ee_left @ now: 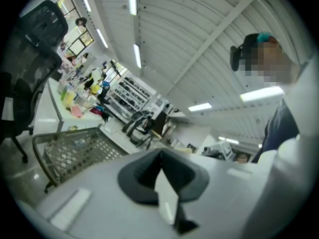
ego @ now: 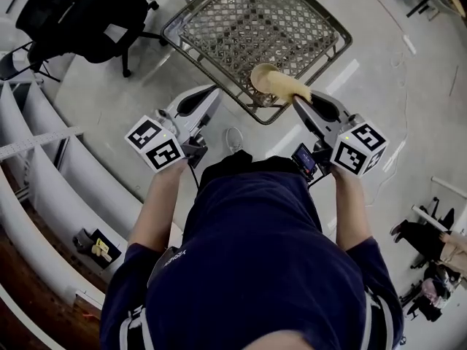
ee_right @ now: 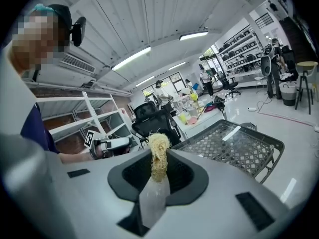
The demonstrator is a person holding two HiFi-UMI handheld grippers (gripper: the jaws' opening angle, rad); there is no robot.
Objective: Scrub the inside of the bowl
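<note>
Scrubber point(ego: 279, 83) pinched in right tongs point(ego: 298, 99); above mesh rack point(ego: 255, 20) edge

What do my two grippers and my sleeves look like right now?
The left gripper and right gripper have pale grey shells, black throats and pale tongs. The left cube and right cube are white with black square markers. The shirt is navy and short-sleeved.
</note>
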